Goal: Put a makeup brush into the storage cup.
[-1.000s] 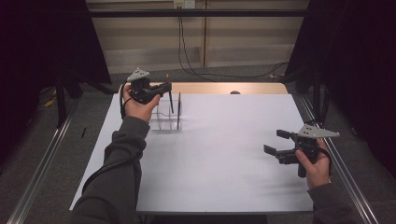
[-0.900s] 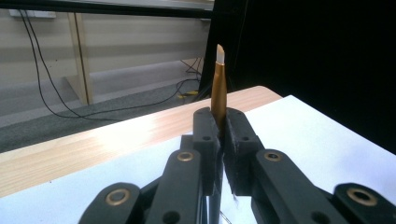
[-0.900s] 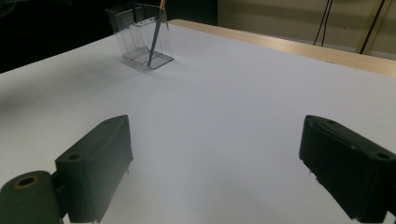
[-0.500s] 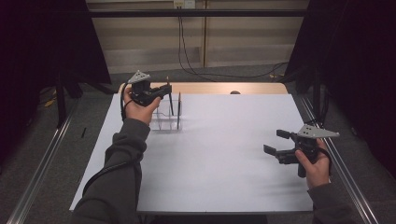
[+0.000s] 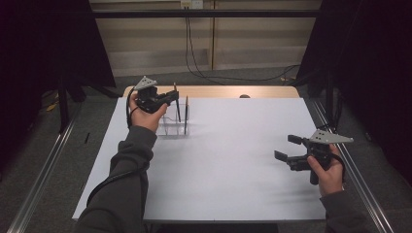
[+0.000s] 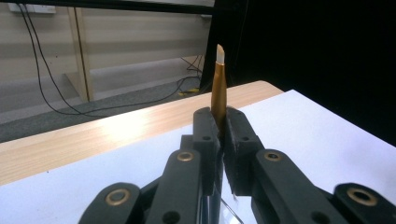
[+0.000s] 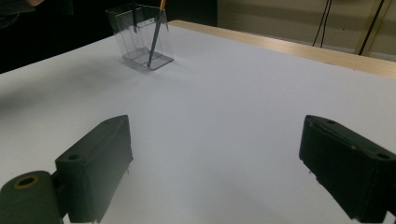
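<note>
At the table's far left my left gripper is shut on a thin brush that stands upright in a clear holder. In the left gripper view the brush's gold ferrule and pale tip rise from between the closed jaws of the left gripper. A second dark brush leans in the same holder. My right gripper hovers at the right side of the table, open and with nothing in it. The right gripper faces the holder across the sheet, with the leaning brush inside.
A white sheet covers the table, with a wooden strip along the far edge. Metal rails run down both sides. Cables lie on the floor behind the table.
The left gripper has sunk very slightly with the brush in it. The right gripper has kept still.
</note>
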Demonstrator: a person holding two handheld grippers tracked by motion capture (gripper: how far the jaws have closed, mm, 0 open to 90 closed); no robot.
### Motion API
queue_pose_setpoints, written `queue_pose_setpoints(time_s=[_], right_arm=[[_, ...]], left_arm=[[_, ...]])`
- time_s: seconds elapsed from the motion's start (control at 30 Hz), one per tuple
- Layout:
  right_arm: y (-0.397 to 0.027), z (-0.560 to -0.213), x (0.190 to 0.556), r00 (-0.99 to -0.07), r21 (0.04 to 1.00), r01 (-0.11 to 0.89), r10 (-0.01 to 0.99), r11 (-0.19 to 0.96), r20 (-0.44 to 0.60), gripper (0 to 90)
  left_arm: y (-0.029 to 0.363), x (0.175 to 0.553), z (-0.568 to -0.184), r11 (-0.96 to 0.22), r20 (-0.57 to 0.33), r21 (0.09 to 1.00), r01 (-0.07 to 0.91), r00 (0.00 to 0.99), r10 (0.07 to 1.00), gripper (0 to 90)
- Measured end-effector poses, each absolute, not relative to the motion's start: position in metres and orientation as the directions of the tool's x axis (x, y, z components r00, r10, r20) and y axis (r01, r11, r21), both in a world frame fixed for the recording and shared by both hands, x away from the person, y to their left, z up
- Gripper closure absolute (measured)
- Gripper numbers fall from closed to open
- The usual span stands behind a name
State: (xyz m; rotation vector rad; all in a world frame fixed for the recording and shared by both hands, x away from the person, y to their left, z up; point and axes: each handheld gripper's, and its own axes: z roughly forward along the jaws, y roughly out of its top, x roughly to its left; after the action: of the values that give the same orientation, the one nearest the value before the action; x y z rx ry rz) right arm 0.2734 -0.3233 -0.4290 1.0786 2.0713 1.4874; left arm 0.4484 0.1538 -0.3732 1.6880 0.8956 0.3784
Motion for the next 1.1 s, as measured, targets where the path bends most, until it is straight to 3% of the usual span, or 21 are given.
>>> queue_pose_setpoints(time_s=[1.1], right_arm=[[-0.321, -0.430, 0.273, -0.642, 0.917, 0.368, 0.756, 0.154, 0.130, 8.7]], left_arm=[[0.155, 0.446, -0.390, -0.092, -0.194, 0.923, 0.374, 0.658, 0.728, 84.2]])
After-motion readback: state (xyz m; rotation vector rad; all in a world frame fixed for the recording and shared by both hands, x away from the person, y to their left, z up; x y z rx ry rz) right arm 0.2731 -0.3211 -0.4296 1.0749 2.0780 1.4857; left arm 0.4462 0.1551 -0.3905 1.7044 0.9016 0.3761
